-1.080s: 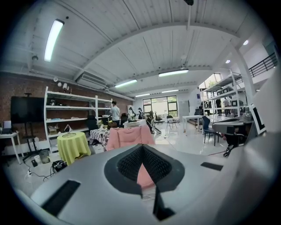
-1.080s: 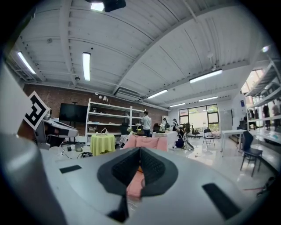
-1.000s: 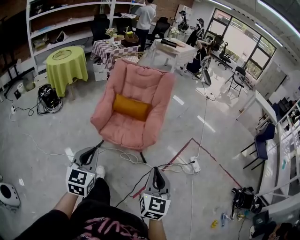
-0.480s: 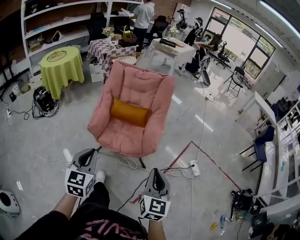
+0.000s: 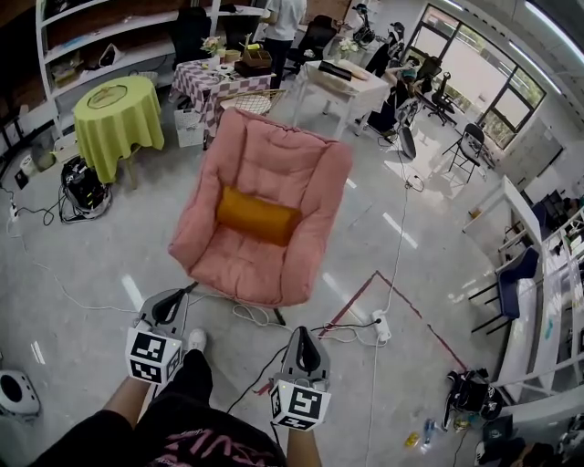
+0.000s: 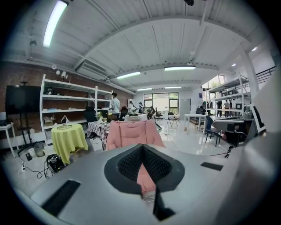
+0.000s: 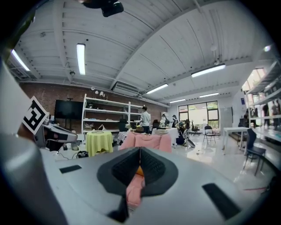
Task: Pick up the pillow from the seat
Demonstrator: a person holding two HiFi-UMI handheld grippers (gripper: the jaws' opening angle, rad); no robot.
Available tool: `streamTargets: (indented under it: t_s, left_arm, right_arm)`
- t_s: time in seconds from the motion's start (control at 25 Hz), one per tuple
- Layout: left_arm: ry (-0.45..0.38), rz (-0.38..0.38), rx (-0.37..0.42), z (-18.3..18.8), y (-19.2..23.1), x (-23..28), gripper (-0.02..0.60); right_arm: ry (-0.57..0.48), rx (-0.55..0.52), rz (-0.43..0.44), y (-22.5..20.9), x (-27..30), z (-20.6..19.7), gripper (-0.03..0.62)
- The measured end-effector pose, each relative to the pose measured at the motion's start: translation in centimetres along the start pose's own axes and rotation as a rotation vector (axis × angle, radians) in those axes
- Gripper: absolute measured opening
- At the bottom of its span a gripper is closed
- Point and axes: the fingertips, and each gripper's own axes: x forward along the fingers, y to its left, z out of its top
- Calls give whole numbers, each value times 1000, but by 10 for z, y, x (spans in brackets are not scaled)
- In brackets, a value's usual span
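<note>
An orange pillow (image 5: 257, 215) lies across the seat of a pink padded armchair (image 5: 265, 255) in the middle of the head view. My left gripper (image 5: 173, 301) is held short of the chair's front left edge, shut and empty. My right gripper (image 5: 303, 337) is level with the chair's front right corner, further back, also shut with nothing in it. In the left gripper view the pink chair (image 6: 131, 134) shows beyond the closed jaws. In the right gripper view the chair (image 7: 147, 141) and a sliver of the pillow (image 7: 139, 171) show past the closed jaws.
Cables (image 5: 246, 317) trail over the grey floor under the chair's front, with a power strip (image 5: 381, 326) and red floor tape (image 5: 365, 290) to the right. A green-clothed round table (image 5: 117, 119), a checked table (image 5: 224, 82) and shelving stand behind. A person (image 5: 281, 18) stands at the back.
Both grippers and the head have moved toward the chair; the chair and pillow now sit larger and lower in the head view. Both stay shut.
</note>
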Motion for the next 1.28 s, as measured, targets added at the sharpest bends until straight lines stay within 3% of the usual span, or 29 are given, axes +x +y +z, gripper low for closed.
streamTargets:
  t_s: [0.52, 1.28]
  left_arm:
    - [59, -29, -26, -6, 46, 72, 8]
    - [105, -106, -47, 28, 148, 186, 8]
  right_arm:
    - [62, -5, -16, 11, 83, -8, 20]
    - [74, -18, -108, 46, 222, 34, 20]
